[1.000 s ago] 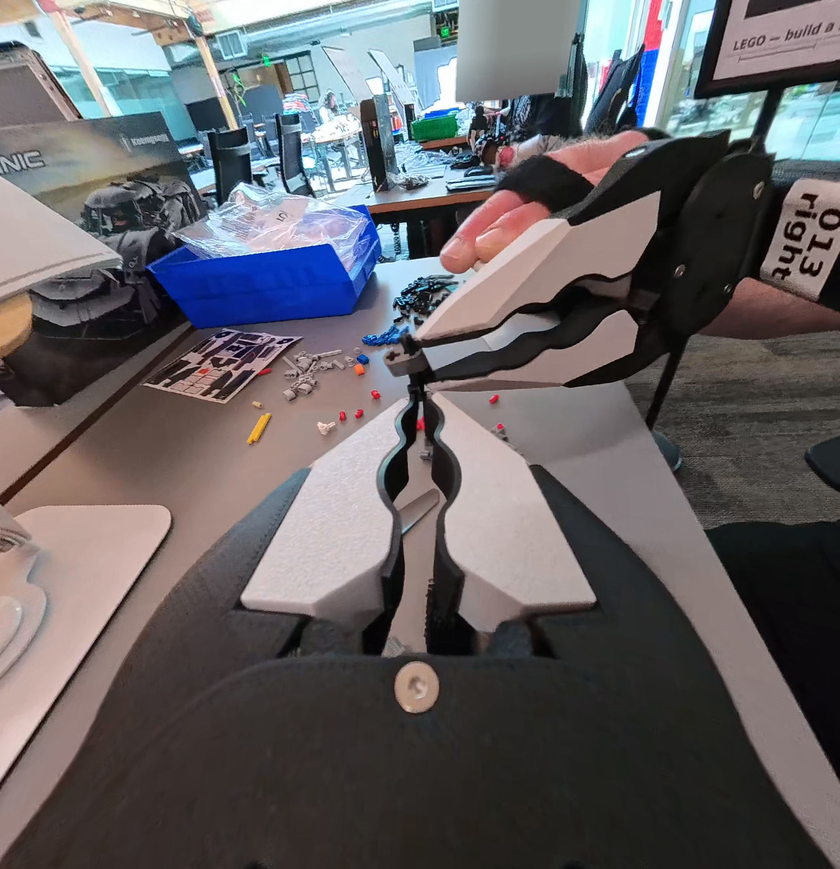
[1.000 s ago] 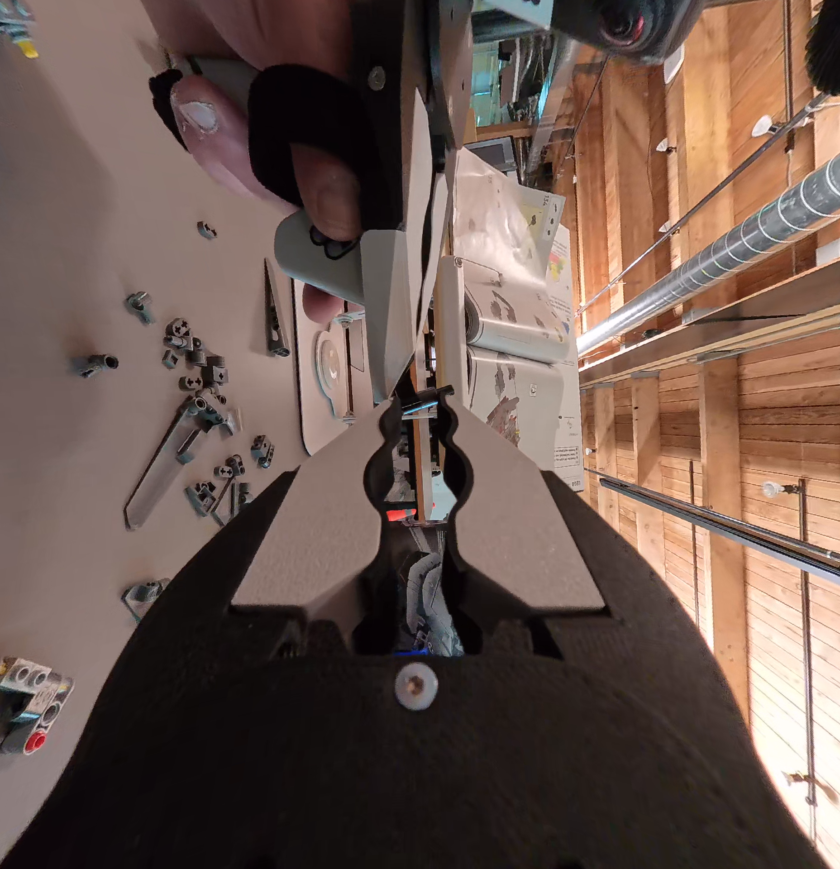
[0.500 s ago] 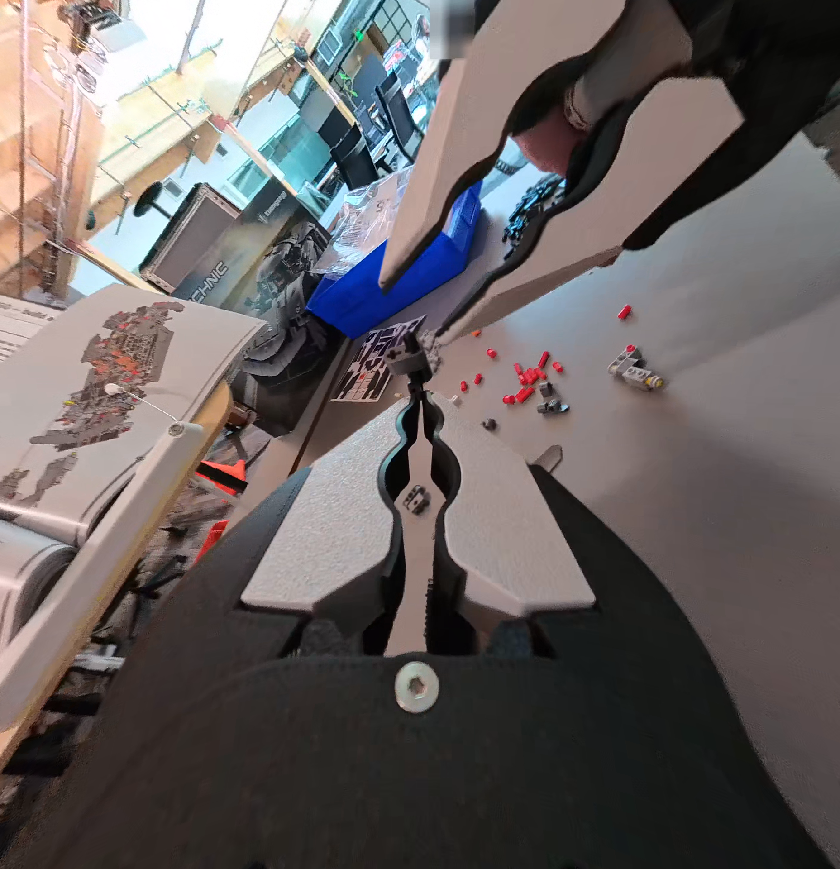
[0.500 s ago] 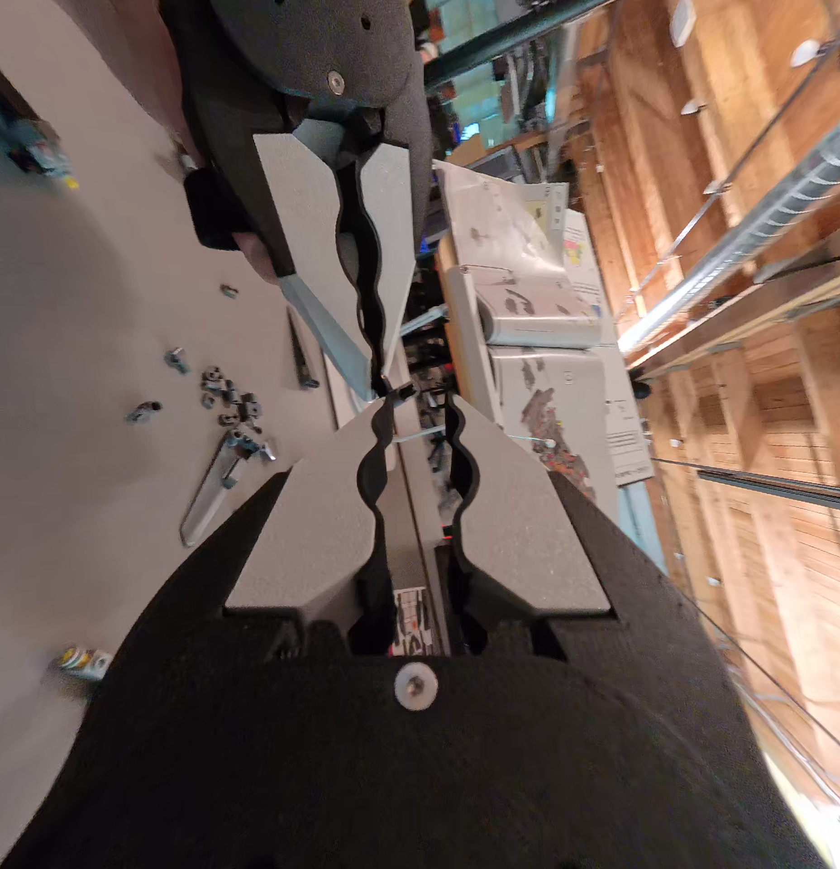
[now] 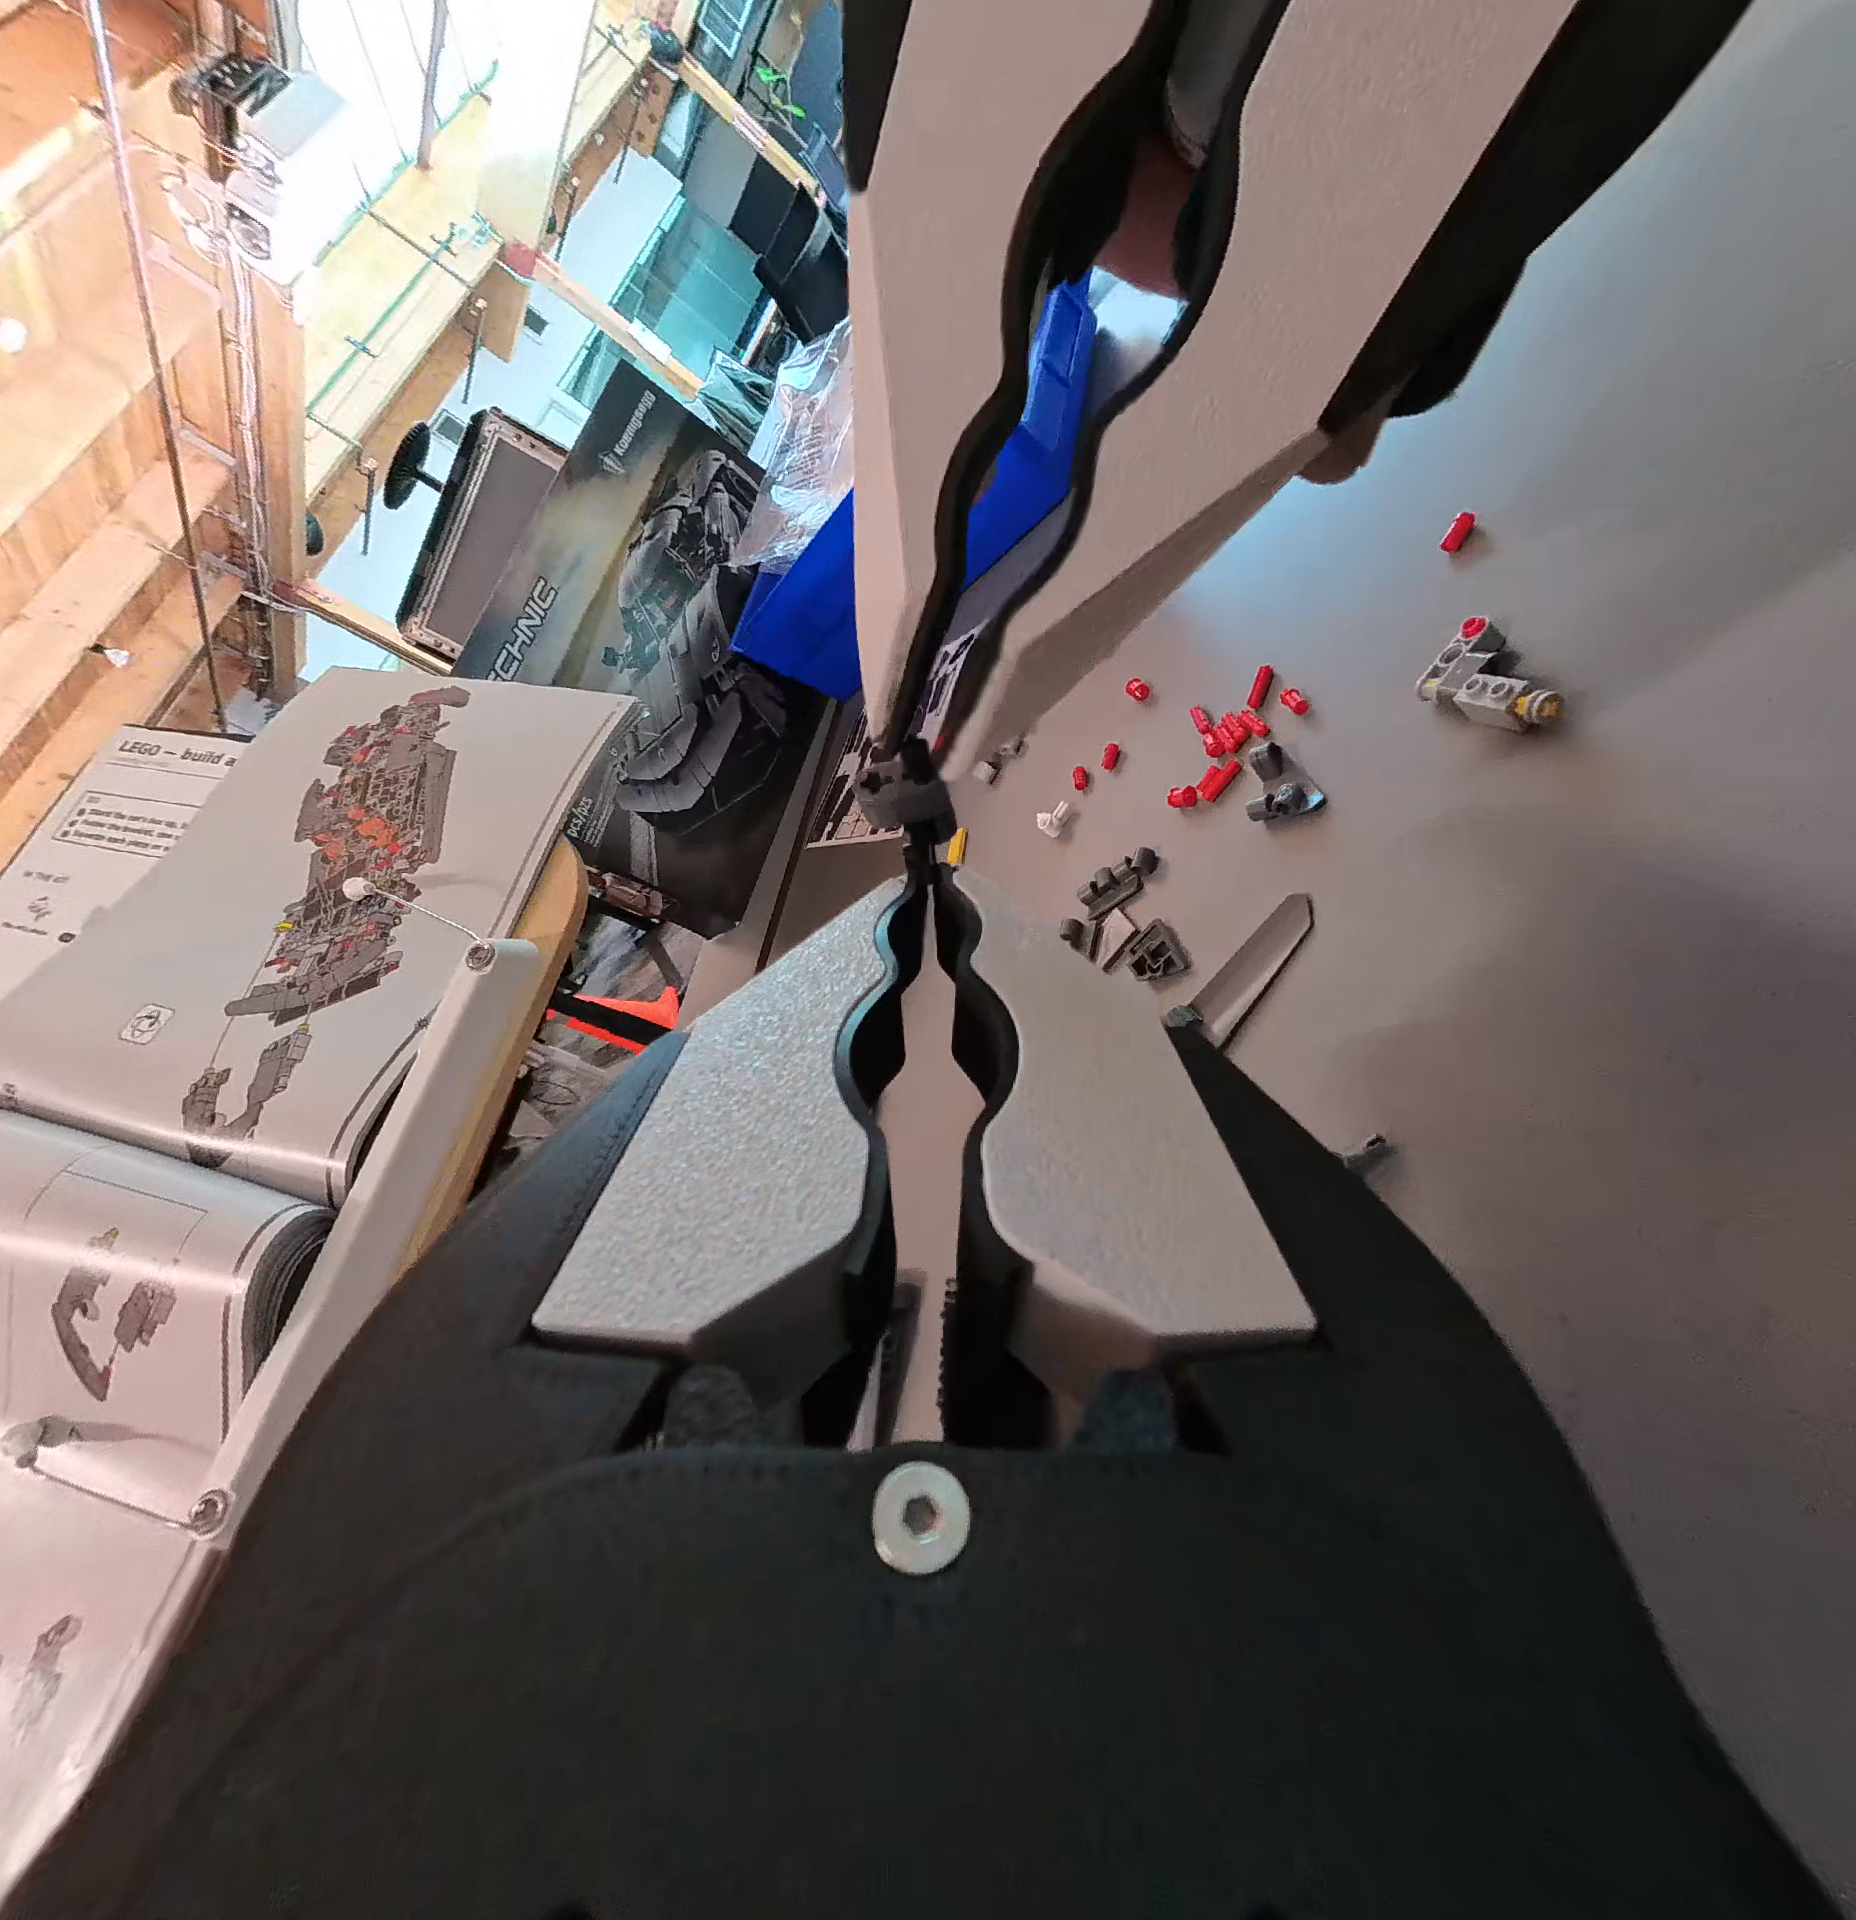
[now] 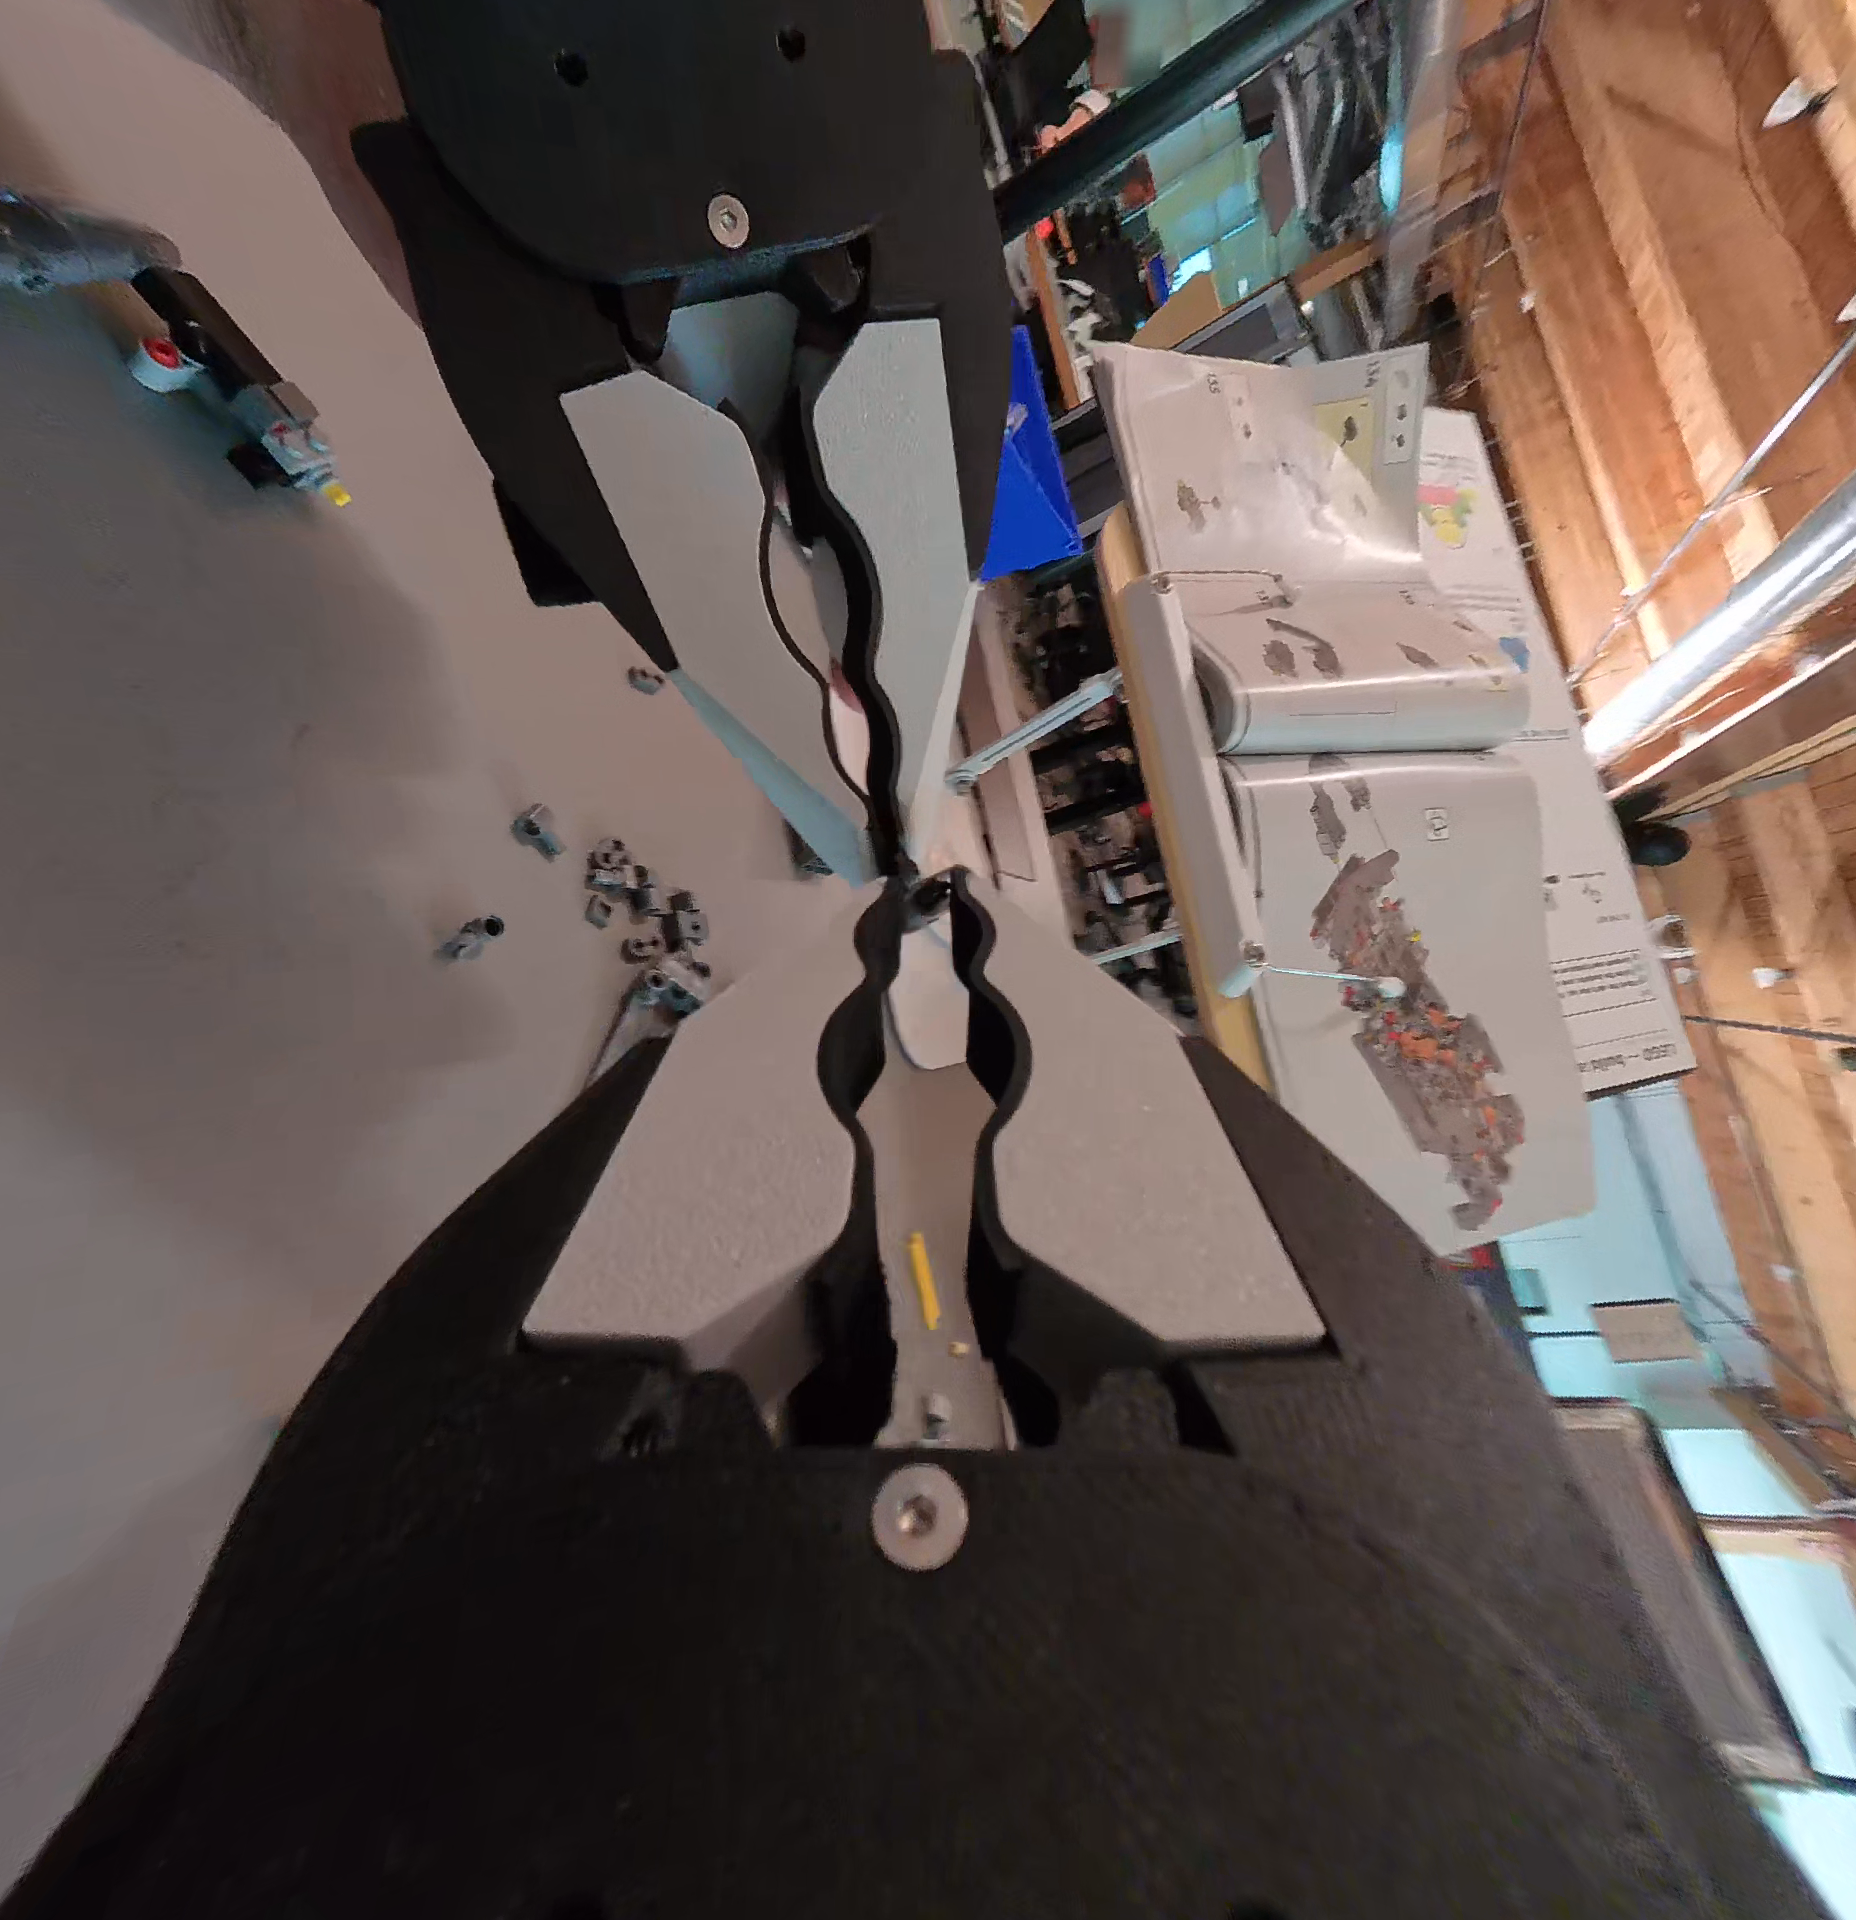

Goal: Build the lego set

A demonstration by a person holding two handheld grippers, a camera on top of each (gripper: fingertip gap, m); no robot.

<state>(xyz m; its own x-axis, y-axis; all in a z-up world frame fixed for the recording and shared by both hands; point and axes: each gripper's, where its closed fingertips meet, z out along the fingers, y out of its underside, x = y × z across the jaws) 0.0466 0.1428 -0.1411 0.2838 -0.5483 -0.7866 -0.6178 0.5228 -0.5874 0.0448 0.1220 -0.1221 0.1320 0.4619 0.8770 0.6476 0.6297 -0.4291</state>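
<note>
My left gripper (image 5: 922, 873), centre frame, is pinched tight on a thin black pin whose far end carries a small grey connector (image 5: 900, 795). My right gripper (image 6: 922, 896) comes in from above and seems, through blur, clamped on that connector. Red pins (image 5: 1220, 743) lie right of centre on the grey table (image 5: 1526, 1039).

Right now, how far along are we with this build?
Done: one small grey assembly sits built on the table. In hand: left claw pinches a black pin; right claw grips its grey connector. Remaining: loose red pins and dark grey pieces.
</note>
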